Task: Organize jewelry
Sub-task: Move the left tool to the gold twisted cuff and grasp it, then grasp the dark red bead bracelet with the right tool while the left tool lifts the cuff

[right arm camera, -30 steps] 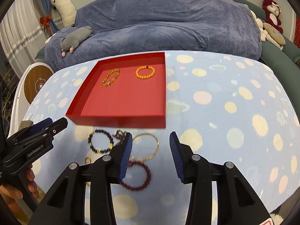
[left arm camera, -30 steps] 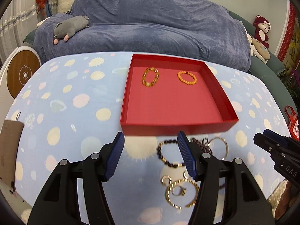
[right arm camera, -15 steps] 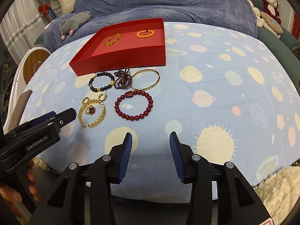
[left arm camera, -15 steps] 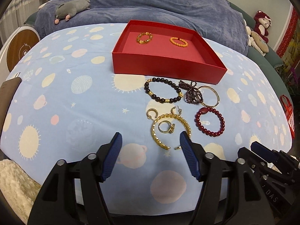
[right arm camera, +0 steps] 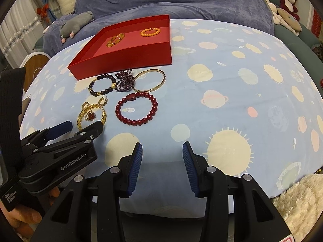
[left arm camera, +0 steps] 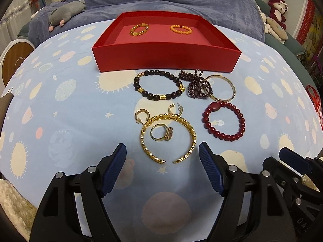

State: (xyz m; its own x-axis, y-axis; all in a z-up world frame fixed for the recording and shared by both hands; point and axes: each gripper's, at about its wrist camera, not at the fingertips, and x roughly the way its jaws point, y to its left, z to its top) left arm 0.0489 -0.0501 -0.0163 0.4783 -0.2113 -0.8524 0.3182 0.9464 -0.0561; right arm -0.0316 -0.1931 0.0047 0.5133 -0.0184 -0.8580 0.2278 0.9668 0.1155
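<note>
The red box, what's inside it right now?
Inside the red box lie two bracelets, apart: an amber-gold beaded one and an orange beaded one. Its near wall hides the front strip of the floor, so anything there cannot be seen.

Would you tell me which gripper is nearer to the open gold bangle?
Left. The left gripper, jaws opening and empty, hovers right by the gold bangle; the right gripper sits off to its right over bare cloth.
</note>
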